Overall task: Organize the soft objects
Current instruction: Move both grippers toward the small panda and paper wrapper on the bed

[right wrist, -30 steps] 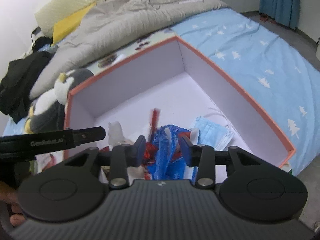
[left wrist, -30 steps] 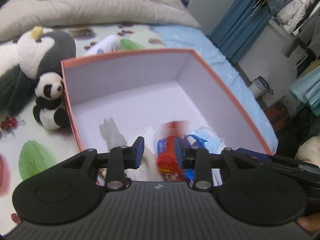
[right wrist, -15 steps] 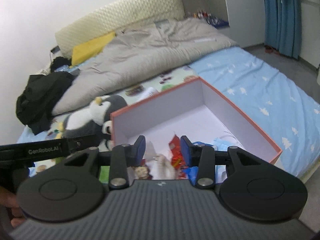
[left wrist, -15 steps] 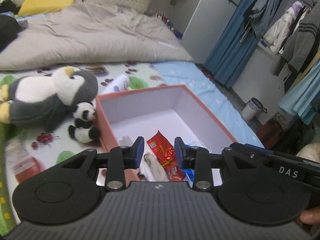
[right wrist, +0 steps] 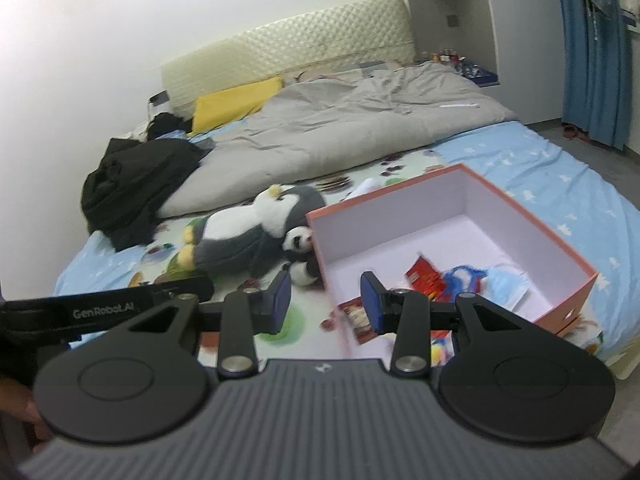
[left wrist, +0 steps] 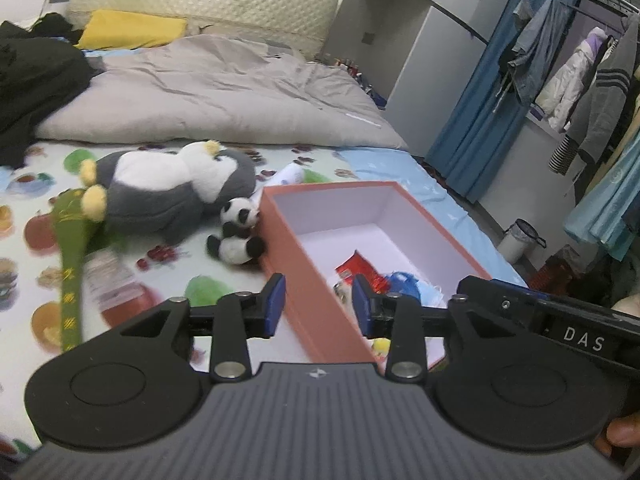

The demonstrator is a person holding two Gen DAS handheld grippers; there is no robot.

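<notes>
Right now the left gripper (left wrist: 318, 305) hangs above the bed with its blue-padded jaws spread and nothing between them; they have just been opening a little wider. The right gripper (right wrist: 325, 302) floats alongside, jaws parted to about the same gap, also holding nothing, and its black body shows at the right edge of the left wrist view.

Beyond the fingertips sits the salmon-orange cardboard box with a white lining (left wrist: 298, 258), open at the top, resting on the fruit-printed bed sheet (left wrist: 36, 240). Down in its near end lie a red foil snack packet (right wrist: 425, 278), a blue plastic bag (right wrist: 464, 276) and a pale blue face mask (right wrist: 506, 284), bunched close together; the far half of the floor is bare.

Just outside the box's left wall, touching it, a small black-and-white panda plush (left wrist: 237, 232) sits upright. Behind it, a big grey-and-white penguin plush with yellow feet (left wrist: 168, 192) lies on its side. A long green plush strip (left wrist: 72, 264) stretches across the sheet to the left.

Further back, a rumpled grey duvet (left wrist: 216, 96) covers the bed, with a yellow pillow (left wrist: 132, 34) at the headboard.
</notes>
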